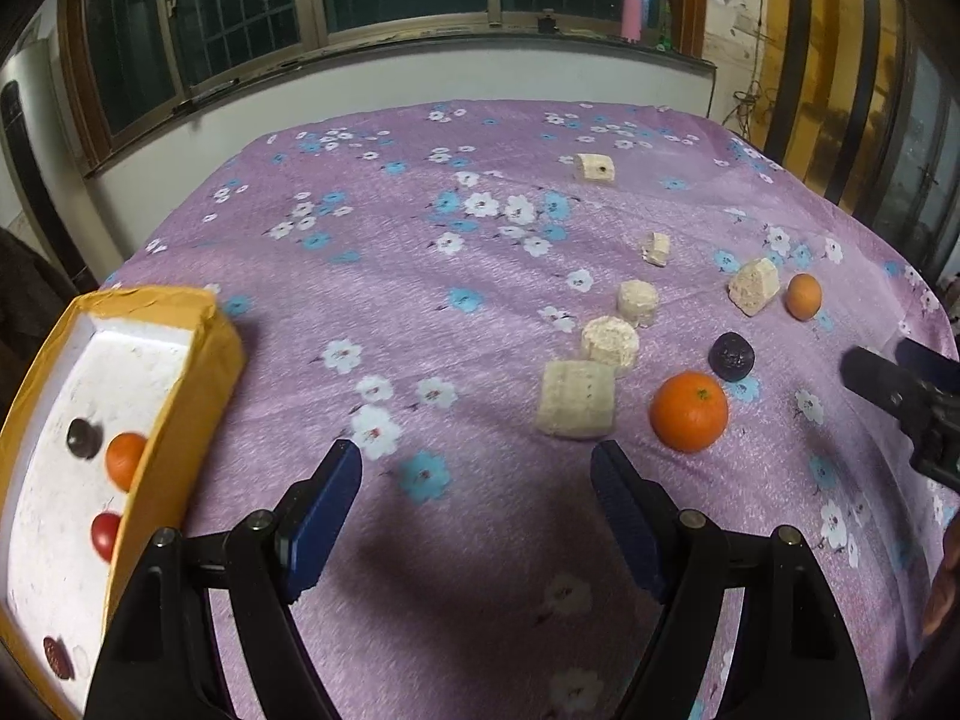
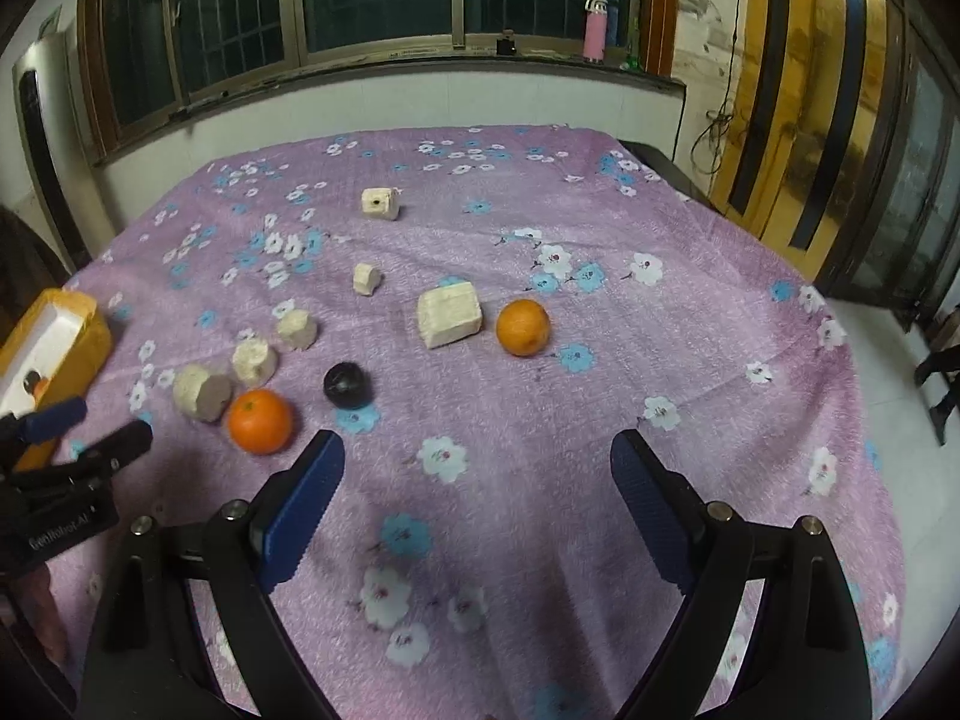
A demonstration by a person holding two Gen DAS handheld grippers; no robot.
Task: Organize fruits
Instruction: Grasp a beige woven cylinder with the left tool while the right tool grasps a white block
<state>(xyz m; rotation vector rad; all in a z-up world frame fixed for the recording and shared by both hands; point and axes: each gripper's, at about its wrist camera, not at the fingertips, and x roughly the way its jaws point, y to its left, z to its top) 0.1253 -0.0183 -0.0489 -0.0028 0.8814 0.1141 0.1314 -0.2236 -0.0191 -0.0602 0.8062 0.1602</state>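
A yellow box (image 1: 204, 360) with a white inside stands at the left; in it lie a dark plum (image 1: 82, 438), an orange (image 1: 125, 459), a red fruit (image 1: 106, 535) and a dark red fruit (image 1: 57, 655). On the purple floral cloth lie a large orange (image 1: 689, 411) (image 2: 260, 422), a dark plum (image 1: 731, 356) (image 2: 347, 384) and a smaller orange (image 1: 803, 296) (image 2: 522, 327). My left gripper (image 1: 477, 480) is open and empty, just short of the large orange. My right gripper (image 2: 477, 468) is open and empty above bare cloth; it also shows at the right edge of the left wrist view (image 1: 900, 384).
Several beige foam blocks (image 1: 576, 407) (image 2: 449, 316) are scattered among the fruits. The yellow box shows at the far left of the right wrist view (image 2: 84, 342). The table's right edge drops to a tiled floor (image 2: 900, 360). A window wall stands behind the table.
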